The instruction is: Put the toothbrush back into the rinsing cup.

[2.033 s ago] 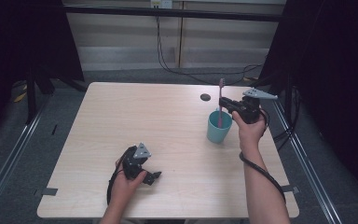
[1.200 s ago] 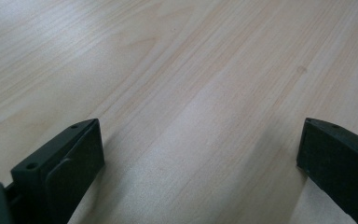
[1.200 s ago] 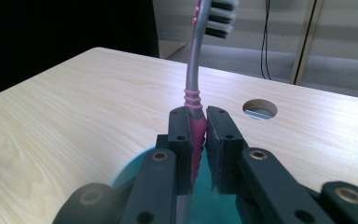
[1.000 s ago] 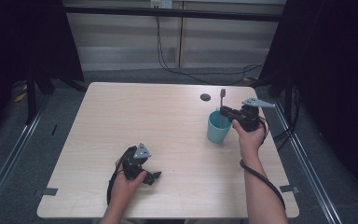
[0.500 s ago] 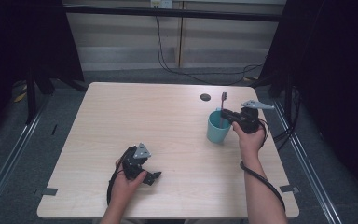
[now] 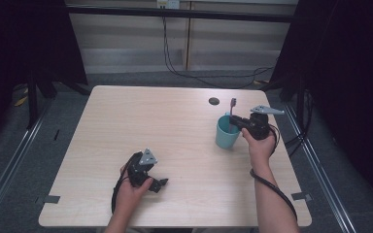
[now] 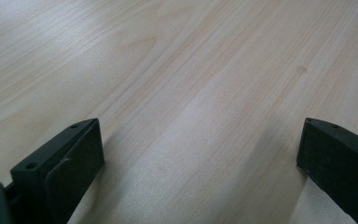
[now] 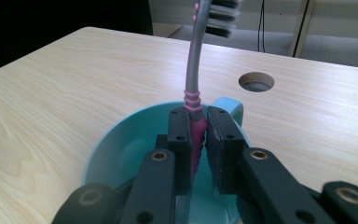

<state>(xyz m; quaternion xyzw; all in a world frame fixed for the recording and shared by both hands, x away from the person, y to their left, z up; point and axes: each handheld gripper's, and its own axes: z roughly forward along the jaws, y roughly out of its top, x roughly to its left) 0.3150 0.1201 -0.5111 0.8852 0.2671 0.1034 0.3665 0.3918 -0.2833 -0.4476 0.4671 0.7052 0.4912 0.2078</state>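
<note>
At the right side of the worktop (image 6: 175, 126), the right tool (image 6: 236, 121) is clamped on a toothbrush (image 6: 232, 112) and holds it upright over a teal cup (image 6: 226, 133). In the right gripper view the two black jaws pinch the pink grip of the toothbrush (image 8: 195, 135), with the grey neck rising above them to the bristle head at the top edge. The lower end of the handle goes down inside the cup (image 8: 121, 154); whether it touches the bottom cannot be told. The cup's handle stub points away from the tool, toward a round cable hole (image 8: 256, 81) in the worktop beyond it. In the high view that hole (image 6: 214, 101) lies just behind and left of the cup. The right hand (image 6: 261, 141) grips the tool body from the near side, and a grey three-cornered plate sits on top.

Near the front left of the worktop, the left tool (image 6: 158, 185) rests low on the wood, held by the left hand (image 6: 131, 187), well apart from the cup. In the left gripper view its jaws stand wide apart, with bare wood grain (image 7: 191, 93) between them and nothing held.
</note>
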